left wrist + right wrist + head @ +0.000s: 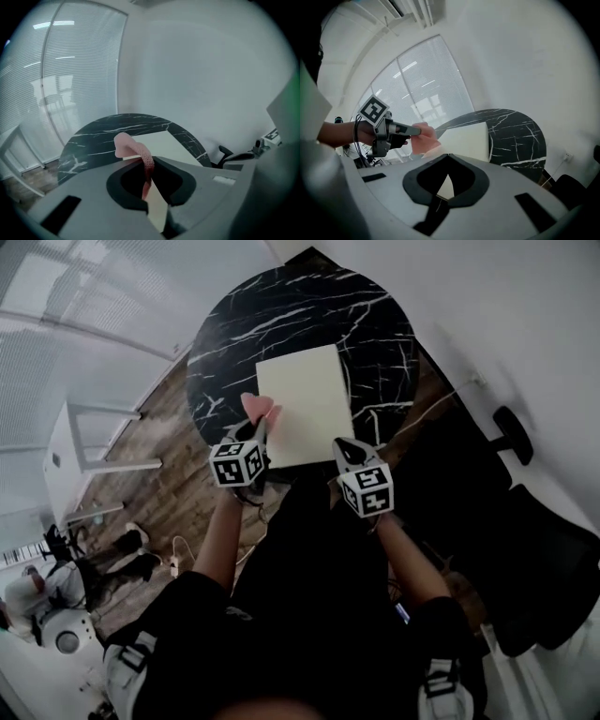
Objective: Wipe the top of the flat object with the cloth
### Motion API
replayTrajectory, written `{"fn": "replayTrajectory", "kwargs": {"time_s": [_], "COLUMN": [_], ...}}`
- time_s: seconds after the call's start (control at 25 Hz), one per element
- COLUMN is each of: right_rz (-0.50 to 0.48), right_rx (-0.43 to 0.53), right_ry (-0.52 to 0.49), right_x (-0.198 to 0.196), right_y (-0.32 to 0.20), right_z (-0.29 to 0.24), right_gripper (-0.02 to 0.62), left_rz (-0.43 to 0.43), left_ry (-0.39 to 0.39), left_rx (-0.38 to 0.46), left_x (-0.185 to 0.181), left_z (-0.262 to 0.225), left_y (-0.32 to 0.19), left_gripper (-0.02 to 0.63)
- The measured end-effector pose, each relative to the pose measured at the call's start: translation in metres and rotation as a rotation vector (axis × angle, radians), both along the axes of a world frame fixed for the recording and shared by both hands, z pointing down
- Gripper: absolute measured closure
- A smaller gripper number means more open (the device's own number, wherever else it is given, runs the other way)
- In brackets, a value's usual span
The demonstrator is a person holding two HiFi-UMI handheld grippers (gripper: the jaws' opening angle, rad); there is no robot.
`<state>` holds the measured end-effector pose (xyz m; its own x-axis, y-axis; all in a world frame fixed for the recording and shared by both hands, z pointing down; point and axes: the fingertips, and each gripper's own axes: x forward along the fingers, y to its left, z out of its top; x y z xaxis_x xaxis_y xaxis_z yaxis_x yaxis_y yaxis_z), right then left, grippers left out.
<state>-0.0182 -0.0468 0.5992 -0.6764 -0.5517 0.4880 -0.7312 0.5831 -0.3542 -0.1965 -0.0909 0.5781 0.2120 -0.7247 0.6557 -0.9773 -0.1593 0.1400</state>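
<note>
A cream flat board (305, 399) lies on a round black marble table (375, 324). My left gripper (255, 426) hovers at the board's near left corner, shut on a pink cloth (256, 407) that sticks out past its tips. In the left gripper view the cloth (133, 147) curls up from between the jaws, in front of the board (164, 143). My right gripper (346, 448) is at the board's near right edge, jaws together and empty. The right gripper view shows the left gripper (396, 129), the cloth (423, 138) and the board (466, 138).
An office chair (511, 437) stands right of the table and a larger dark chair (553, 577) is nearer on the right. A white frame stand (84, 451) sits on the wooden floor at the left. Window blinds (56, 70) line the left wall.
</note>
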Motion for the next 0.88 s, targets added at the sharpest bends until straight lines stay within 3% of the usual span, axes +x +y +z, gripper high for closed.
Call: {"fn": "replayTrajectory", "kwargs": {"time_s": [0.16,0.32,0.68,0.88], "right_rz": [-0.050,-0.068,-0.040,-0.037], "right_rx": [0.017,0.006,-0.023,-0.033], "right_ry": [0.001,0.004,0.007,0.004], "right_x": [-0.022,-0.030,-0.026,-0.024], "right_y": [-0.003,0.001,0.009,0.016], "right_z": [-0.006,-0.005,0.008,0.012], "right_gripper": [0.600,0.600,0.600,0.600], "left_rz": [-0.063,-0.100,-0.060,-0.043], "left_ry": [-0.048,-0.061,-0.009,0.061], "left_rx": [-0.033,-0.119,-0.157,-0.230], "left_x": [-0.046,-0.066,-0.036,-0.011], "left_z": [0.008,0.035,0.056,0.072], "left_y": [0.031,0.067,0.073,0.089], "left_gripper": [0.586,0.586,0.586,0.586]}}
